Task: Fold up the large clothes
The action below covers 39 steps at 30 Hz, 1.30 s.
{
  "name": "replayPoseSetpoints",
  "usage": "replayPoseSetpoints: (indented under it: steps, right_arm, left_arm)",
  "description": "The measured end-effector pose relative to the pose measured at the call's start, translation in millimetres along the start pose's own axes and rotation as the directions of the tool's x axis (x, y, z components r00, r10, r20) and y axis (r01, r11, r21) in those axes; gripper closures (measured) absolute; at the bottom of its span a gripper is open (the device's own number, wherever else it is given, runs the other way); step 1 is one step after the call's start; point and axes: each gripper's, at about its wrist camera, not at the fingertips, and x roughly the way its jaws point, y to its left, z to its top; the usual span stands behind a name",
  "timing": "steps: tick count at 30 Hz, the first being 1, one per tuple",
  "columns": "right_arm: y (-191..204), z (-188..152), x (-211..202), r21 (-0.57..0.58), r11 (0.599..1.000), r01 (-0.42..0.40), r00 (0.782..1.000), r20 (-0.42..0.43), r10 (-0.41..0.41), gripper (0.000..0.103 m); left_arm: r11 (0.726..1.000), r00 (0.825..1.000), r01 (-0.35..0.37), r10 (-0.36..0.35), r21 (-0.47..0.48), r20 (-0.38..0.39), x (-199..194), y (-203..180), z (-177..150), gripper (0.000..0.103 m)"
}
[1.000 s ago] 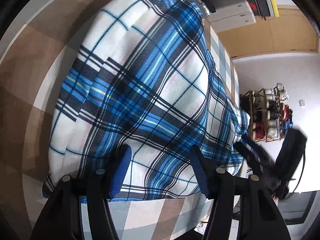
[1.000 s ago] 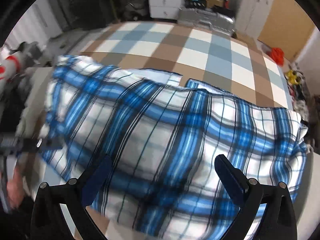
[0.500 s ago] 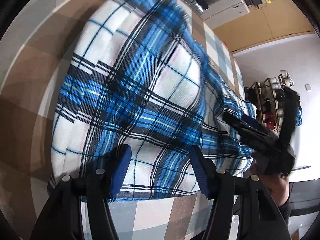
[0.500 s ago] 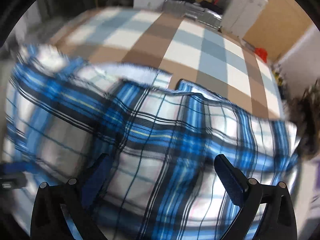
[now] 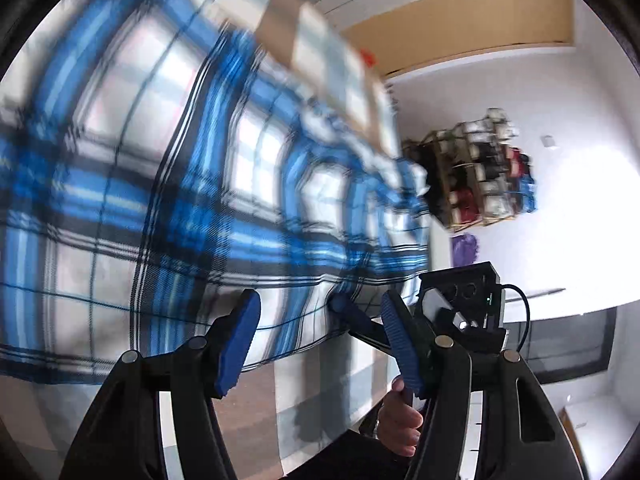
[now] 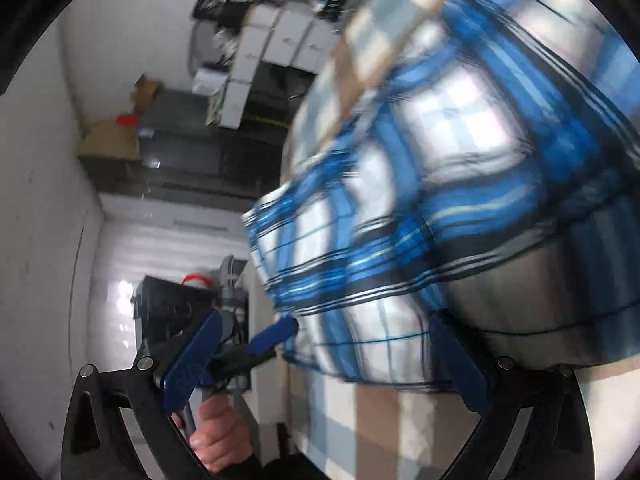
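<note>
Plaid garment (image 5: 168, 184) lies spread just ahead of both gaping tools.

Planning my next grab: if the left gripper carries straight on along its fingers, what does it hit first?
Most likely the blue plaid cloth: its near hem lies just beyond the left gripper, whose jaws stand open and empty. The frame is blurred, so depth is uncertain.
</note>
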Motion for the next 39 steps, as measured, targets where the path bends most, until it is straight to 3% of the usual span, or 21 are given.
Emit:
replayPoseSetpoints:
  steps: [3, 6, 10, 14, 17, 20, 24, 29, 32, 35, 37, 39]
  right_arm:
    - [-5, 0, -3, 0.031, 0.999, -0.035, 0.998, 0.050, 0.033, 0.001]
    - [3, -5, -5, 0.033, 0.999, -0.005, 0.997, 0.076, 0.002, 0.000]
    - [34, -4, -27, -0.085, 0.995, 0.055, 0.988, 0.148, -0.042, 0.000]
    - [52, 4, -52, -0.178, 0.967, 0.182, 0.955, 0.266, -0.130, 0.000]
    - [36, 12, -53, -0.137, 0.958, 0.250, 0.941, 0.269, -0.207, 0.000]
    - [12, 23, -49, -0.049, 0.979, 0.199, 0.954, 0.238, -0.182, 0.000]
    - [-8, 29, -59, 0.034, 0.989, 0.142, 0.953, 0.266, -0.146, 0.000]
    - [-10, 28, -52, -0.026, 0.962, 0.272, 0.927, 0.274, -0.255, 0.000]
    - [0, 25, -56, -0.031, 0.951, 0.308, 0.916, 0.278, -0.288, 0.000]
    - [10, 19, -70, -0.034, 0.957, 0.288, 0.912, 0.316, -0.263, 0.000]
    - [16, 16, -74, -0.067, 0.964, 0.259, 0.918, 0.328, -0.224, 0.000]
    - [21, 11, -78, -0.094, 0.963, 0.254, 0.914, 0.348, -0.207, 0.000]
  left_arm:
    - [0.997, 0.997, -0.078, 0.078, 0.013, 0.000, 11, 3, 5, 0.046]
    - [0.997, 0.997, -0.077, 0.077, 0.017, -0.007, 16, 9, 9, 0.046]
    - [0.998, 0.998, -0.065, 0.065, -0.027, -0.008, 11, 9, 9, 0.046]
    - [0.993, 0.992, -0.115, 0.115, -0.007, 0.049, -6, -2, 0, 0.046]
    - [0.984, 0.983, -0.155, 0.146, 0.082, 0.114, -9, -14, 4, 0.046]
    - [0.976, 0.972, -0.203, 0.192, 0.076, 0.137, 0, -8, 12, 0.046]
    - [0.975, 0.969, -0.220, 0.215, 0.037, 0.122, 17, 2, 16, 0.046]
    - [0.960, 0.951, -0.275, 0.263, 0.056, 0.163, 12, 0, 10, 0.046]
    - [0.936, 0.930, -0.340, 0.321, 0.087, 0.181, 4, -8, 5, 0.046]
    - [0.913, 0.889, -0.391, 0.343, 0.114, 0.303, -13, -19, 3, 0.046]
    - [0.866, 0.820, -0.475, 0.371, 0.157, 0.436, -31, -34, 7, 0.046]
    - [0.836, 0.782, -0.525, 0.401, 0.157, 0.477, -36, -33, 15, 0.045]
